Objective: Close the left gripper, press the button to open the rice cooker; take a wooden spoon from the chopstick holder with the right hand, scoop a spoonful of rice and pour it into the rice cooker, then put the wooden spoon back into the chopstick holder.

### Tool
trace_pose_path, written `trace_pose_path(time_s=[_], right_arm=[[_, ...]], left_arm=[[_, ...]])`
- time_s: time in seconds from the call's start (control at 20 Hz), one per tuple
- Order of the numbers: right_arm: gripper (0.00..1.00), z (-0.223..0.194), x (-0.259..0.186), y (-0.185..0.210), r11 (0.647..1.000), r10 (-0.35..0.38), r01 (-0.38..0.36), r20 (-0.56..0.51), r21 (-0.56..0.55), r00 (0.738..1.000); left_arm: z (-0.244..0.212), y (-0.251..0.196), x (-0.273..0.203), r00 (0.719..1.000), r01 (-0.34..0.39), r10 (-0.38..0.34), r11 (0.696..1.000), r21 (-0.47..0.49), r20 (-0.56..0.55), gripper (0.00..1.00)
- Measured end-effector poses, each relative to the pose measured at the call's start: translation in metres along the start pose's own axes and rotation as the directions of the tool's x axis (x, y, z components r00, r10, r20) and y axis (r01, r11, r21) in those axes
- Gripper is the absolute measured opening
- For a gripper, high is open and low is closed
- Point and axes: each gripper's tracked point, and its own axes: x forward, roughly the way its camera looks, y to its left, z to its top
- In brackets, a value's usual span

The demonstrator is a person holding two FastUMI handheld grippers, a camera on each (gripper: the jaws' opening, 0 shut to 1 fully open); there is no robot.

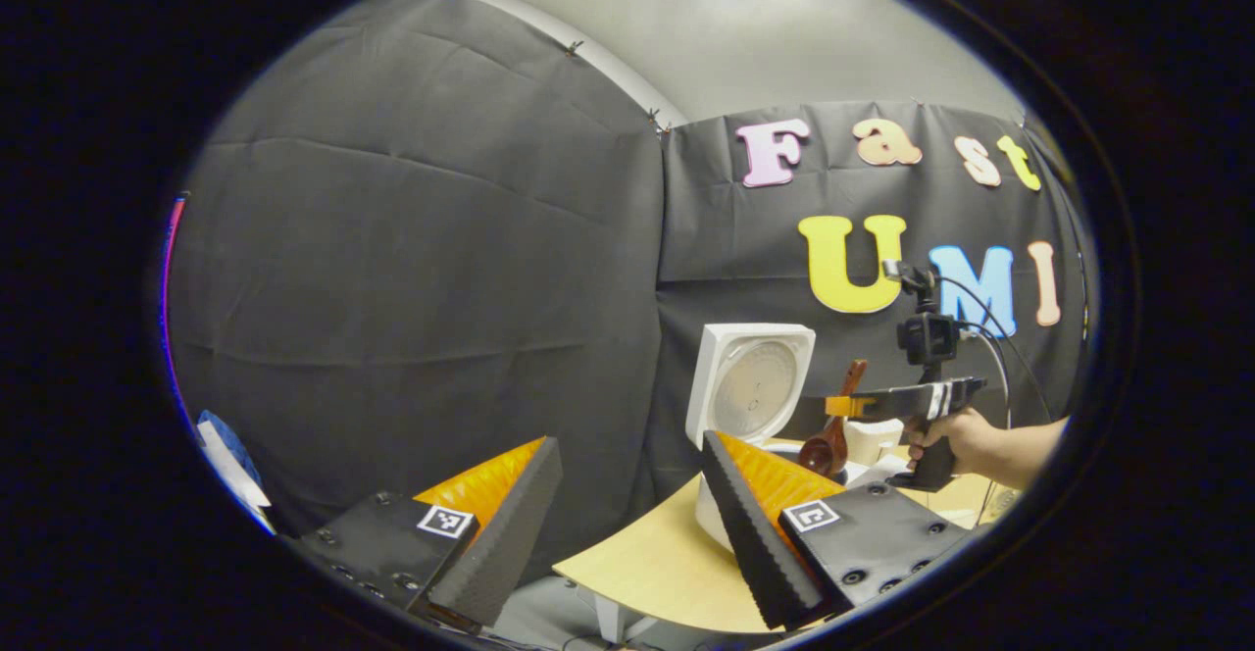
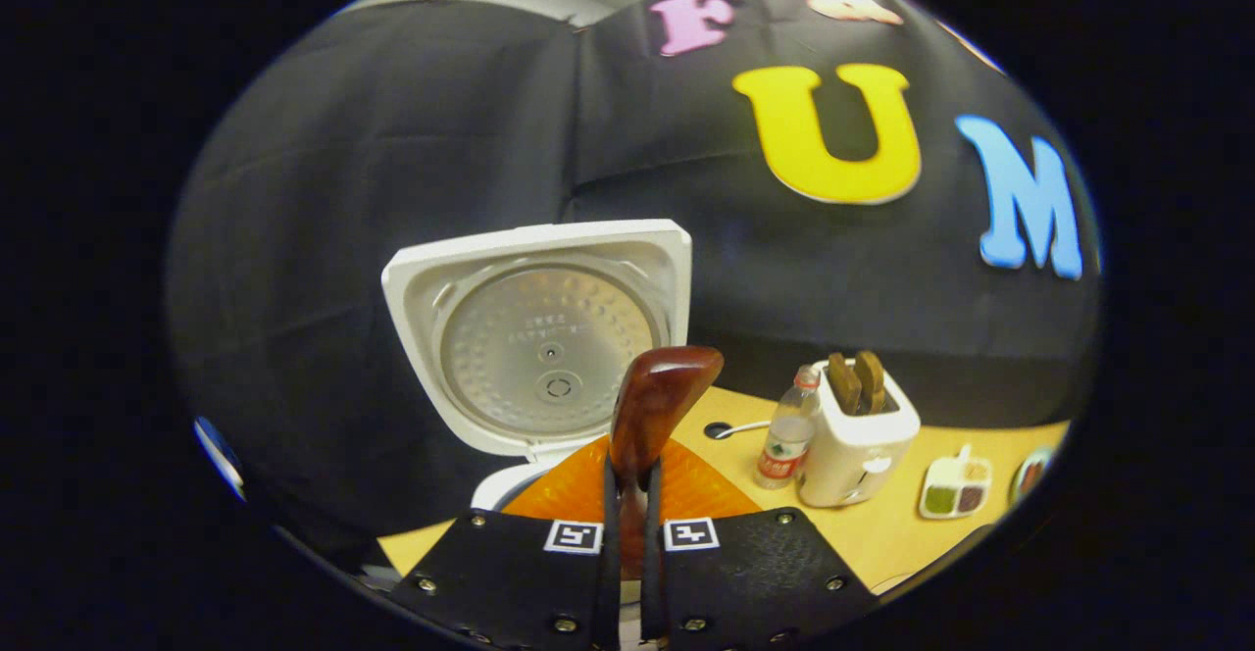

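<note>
Holding the wooden spoon [image 2: 655, 398] by its handle, your right gripper [image 2: 627, 533] has both fingers pressed narrow on the wood, the handle end standing up between them in the right gripper view. In the left gripper view the same spoon [image 1: 828, 435] hangs bowl-down from that gripper [image 1: 845, 406], over or just beside the rice cooker [image 1: 745, 396]; which of the two you cannot tell from here.

Handling notes:
- Spoon is stiff, light, glossy varnished wood. Expect it to pivot or slide in a thin pinch, so keep the squeeze steady and the hold on the handle, away from the bowl.
- Whether the bowl carries rice is not readable.
- Cooker lid [image 2: 539, 337] stands open and upright, a light hinged part; a knock from the spoon could swing it.

Your left gripper [image 1: 627, 524] rides with fingers wide apart, gripping nothing, off the near-left edge of the bench [image 1: 647, 563].

The chopstick holder [image 2: 861, 445] sits toward the bench's back edge, two wooden handles [image 2: 855, 380] poking from it, a small bottle [image 2: 784, 440] just beside. Its opening looks tight; return the spoon vertically, bowl first.
</note>
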Motion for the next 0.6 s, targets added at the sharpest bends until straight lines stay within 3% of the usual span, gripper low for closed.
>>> trace_pose_path(time_s=[0.1, 0.2, 0.6], right_arm=[[0.08, 0.011, -0.011, -0.007, 0.988, 0.021, -0.023, 0.017, 0.156, 1.000], [0.08, 0.025, -0.025, -0.023, 0.972, 0.000, -0.009, 0.039, 0.233, 0.999], [0.08, 0.056, -0.089, -0.092, 0.960, -0.116, 0.083, 0.109, 0.267, 0.987]], left_arm=[[0.007, -0.001, 0.001, 1.000, -0.001, 0.001, 1.000, -0.001, 0.012, 0.99], [0.008, -0.003, 0.005, 1.000, 0.005, -0.005, 1.000, -0.001, 0.014, 0.99], [0.018, -0.054, 0.035, 0.997, 0.069, -0.069, 0.998, -0.005, 0.022, 0.99]])
